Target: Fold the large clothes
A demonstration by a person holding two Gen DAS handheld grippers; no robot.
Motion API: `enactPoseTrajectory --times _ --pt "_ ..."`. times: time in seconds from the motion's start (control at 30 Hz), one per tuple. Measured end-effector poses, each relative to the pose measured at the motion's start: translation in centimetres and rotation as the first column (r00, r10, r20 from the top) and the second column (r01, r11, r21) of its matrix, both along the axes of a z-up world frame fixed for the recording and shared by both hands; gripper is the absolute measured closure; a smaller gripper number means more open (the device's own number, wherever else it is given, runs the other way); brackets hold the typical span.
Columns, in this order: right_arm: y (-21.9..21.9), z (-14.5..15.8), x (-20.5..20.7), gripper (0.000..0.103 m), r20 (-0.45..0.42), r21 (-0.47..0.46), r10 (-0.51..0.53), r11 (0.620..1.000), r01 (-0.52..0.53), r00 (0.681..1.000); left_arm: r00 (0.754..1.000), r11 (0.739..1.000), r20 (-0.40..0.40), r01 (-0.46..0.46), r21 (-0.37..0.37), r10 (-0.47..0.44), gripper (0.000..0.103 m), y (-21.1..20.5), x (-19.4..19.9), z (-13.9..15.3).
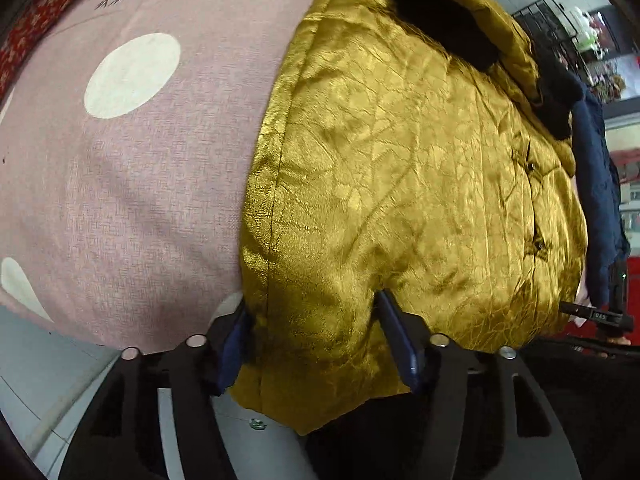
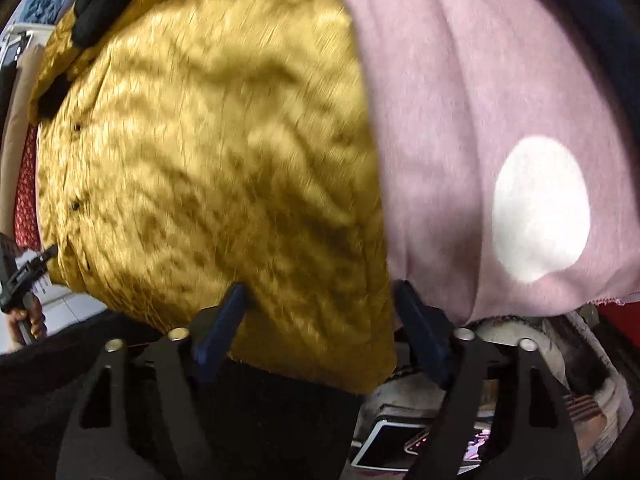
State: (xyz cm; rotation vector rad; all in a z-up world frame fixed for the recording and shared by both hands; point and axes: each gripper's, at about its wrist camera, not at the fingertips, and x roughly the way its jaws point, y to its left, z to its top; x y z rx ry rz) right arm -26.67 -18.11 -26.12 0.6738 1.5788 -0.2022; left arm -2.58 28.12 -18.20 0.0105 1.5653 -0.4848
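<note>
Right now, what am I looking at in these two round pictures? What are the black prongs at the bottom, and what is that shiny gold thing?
There is no robot here: a person holds a two-finger clamp in each hand, each carrying a wide-angle camera. One picture looks along the left gripper, the other along the right gripper. The black prongs with blue pads are their fingers. The gold jacket lies on a pink tablecloth with white dots. Both grippers stand open astride its near hem, one at each corner; neither has pinched it yet.

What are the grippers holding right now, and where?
Both straddle the gold jacket's near hem, left gripper and right gripper at opposite corners; jaws spread wide, so neither has pinched it yet.
</note>
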Motion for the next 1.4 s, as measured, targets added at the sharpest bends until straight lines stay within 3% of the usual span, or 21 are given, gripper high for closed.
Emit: enactPoseTrajectory --times 0.1,0.17,0.27,0.4,0.5,0.7,0.9,1.03,1.17,1.4 --pt "1.6 0.2 -1.8 0.051 -0.001 -0.009 0.026 1.0 -0.026 1.0 1.0 1.0 -0.022 0.004 0.001 -0.004 0.075 -0.5 -0.3 0.0" --pt "3.6 0.4 -1.5 0.071 -0.004 -0.006 0.036 0.999 -0.036 0.999 0.999 1.0 -0.032 0.005 -0.002 -0.005 0.083 -1.0 -0.2 0.4" --pt "3.8 1.6 -1.2 0.089 0.011 0.034 0.058 0.998 -0.059 0.998 0.997 0.997 -0.022 0.074 0.02 -0.074 0.089 -1.9 -0.5 1.3" --pt "5.6 2.8 -1.2 0.093 0.007 0.023 0.156 0.987 -0.156 0.988 0.981 0.979 -0.013 0.195 0.054 -0.194 0.091 -2.9 -1.7 2.4" --pt "6.4 3.0 -2.3 0.093 -0.009 0.025 0.188 0.982 -0.188 0.982 0.982 0.981 -0.041 0.186 0.056 -0.184 0.091 -1.9 -2.4 2.4" --pt "5.0 3.2 -2.9 0.093 -0.034 0.053 0.142 0.989 -0.14 0.989 0.986 0.989 -0.088 0.143 0.047 -0.138 0.091 -1.3 -2.8 1.9" --pt "5.9 3.4 0.2 0.093 -0.026 0.044 0.157 0.987 -0.156 0.987 0.989 0.987 -0.046 0.145 0.061 -0.143 0.091 -2.8 -1.0 2.7" --pt "7.8 5.9 3.5 0.093 0.054 0.044 0.167 0.984 -0.17 0.984 0.99 0.99 0.029 0.138 -0.006 -0.137 0.091 -5.4 0.0 5.5" --pt "8.8 9.5 7.1 0.093 0.153 -0.004 0.227 0.973 -0.229 0.962 0.99 0.991 0.096 0.109 -0.08 -0.101 0.091 -9.0 2.0 8.0" --pt "7.0 11.6 12.8 0.093 0.299 0.003 0.154 0.987 -0.162 0.942 0.983 0.981 0.183 0.043 -0.19 -0.008 0.091 -11.0 4.7 10.7"
